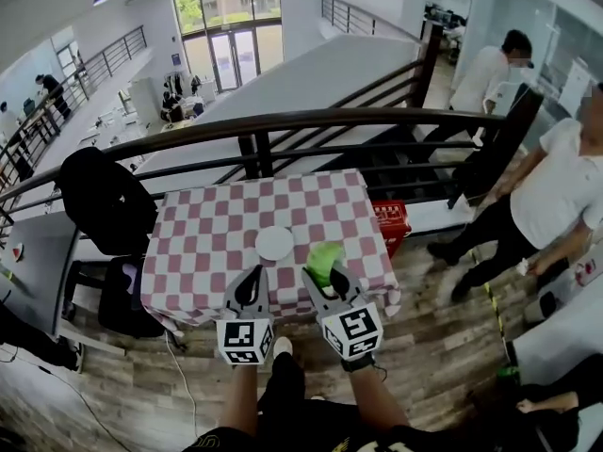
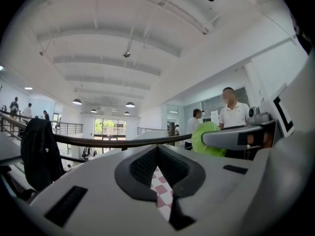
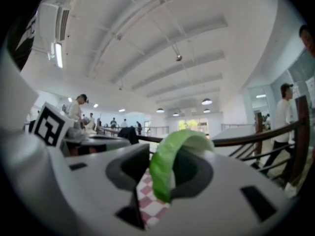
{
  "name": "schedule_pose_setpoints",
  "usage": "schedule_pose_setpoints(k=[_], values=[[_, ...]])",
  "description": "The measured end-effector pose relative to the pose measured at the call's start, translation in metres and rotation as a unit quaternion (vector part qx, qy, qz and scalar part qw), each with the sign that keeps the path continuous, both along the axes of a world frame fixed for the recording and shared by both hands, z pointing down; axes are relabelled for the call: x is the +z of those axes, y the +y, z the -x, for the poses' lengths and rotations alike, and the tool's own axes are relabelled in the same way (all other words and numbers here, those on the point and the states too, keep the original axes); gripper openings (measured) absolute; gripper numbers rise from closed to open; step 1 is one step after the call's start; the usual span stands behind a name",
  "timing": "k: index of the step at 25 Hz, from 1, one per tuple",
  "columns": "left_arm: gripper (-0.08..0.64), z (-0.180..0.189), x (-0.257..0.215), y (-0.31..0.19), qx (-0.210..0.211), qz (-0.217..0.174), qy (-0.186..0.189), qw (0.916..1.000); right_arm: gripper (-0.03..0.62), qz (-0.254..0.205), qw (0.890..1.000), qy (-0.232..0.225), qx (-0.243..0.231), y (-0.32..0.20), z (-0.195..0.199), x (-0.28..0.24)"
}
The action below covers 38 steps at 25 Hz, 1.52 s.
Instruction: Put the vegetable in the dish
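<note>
Nearest the person, the left gripper [image 1: 252, 279] is held level over the near edge of the table [image 1: 188, 252], which is covered in a red-and-white checked cloth. Its jaws are pressed together on nothing, and it seems parked out of the way. Just beside it, the right gripper [image 1: 323, 273] is also level, with its jaws spread wide around the pale green leafy vegetable [image 3: 166, 161]. The leaf arches up between the pads and is carried clear of the cloth, probably so it can travel without dragging. Slightly farther in and to the left sits the small round white dish [image 1: 274, 243], empty and near the vegetable but not under it. I judge the next move is a short shift left before letting go. Beyond the table runs a dark metal railing [image 1: 283, 121].
</note>
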<state>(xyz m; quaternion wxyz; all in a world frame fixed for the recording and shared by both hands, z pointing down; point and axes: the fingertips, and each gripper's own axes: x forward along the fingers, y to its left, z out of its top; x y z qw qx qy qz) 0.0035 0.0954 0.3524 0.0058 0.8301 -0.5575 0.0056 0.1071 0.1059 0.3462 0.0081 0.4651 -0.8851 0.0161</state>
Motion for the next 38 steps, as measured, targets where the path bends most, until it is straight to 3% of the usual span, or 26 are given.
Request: schedule_pose_setpoints(k=[7, 17, 20, 23, 30, 38], values=[[0.020, -0.006, 0.011, -0.100, 0.019, 0.007, 0.022, 0.9996, 0.138, 0.024, 1.000, 0.009, 0.013, -0.090, -0.002, 0.015], [0.020, 0.040, -0.001, -0.212, 0.051, 0.009, 0.055, 0.9971, 0.138, 0.041, 0.998, 0.028, 0.030, -0.179, 0.055, 0.010], [0.019, 0.048, -0.003, -0.228, 0.067, 0.010, 0.076, 0.9948, 0.138, 0.044, 0.999, 0.011, 0.027, -0.204, 0.072, 0.014], [0.020, 0.059, 0.003, -0.240, 0.077, 0.005, 0.073, 0.9944, 0.138, 0.050, 0.998, 0.003, 0.025, -0.222, 0.091, 0.026], [0.020, 0.098, 0.043, -0.266, 0.050, 0.051, 0.088, 0.9936, 0.138, 0.128, 0.992, -0.007, -0.002, -0.242, 0.127, 0.079], [0.020, 0.131, 0.087, -0.277, 0.015, 0.094, 0.092, 0.9912, 0.138, 0.169, 0.985, -0.007, -0.020, -0.259, 0.145, 0.118]])
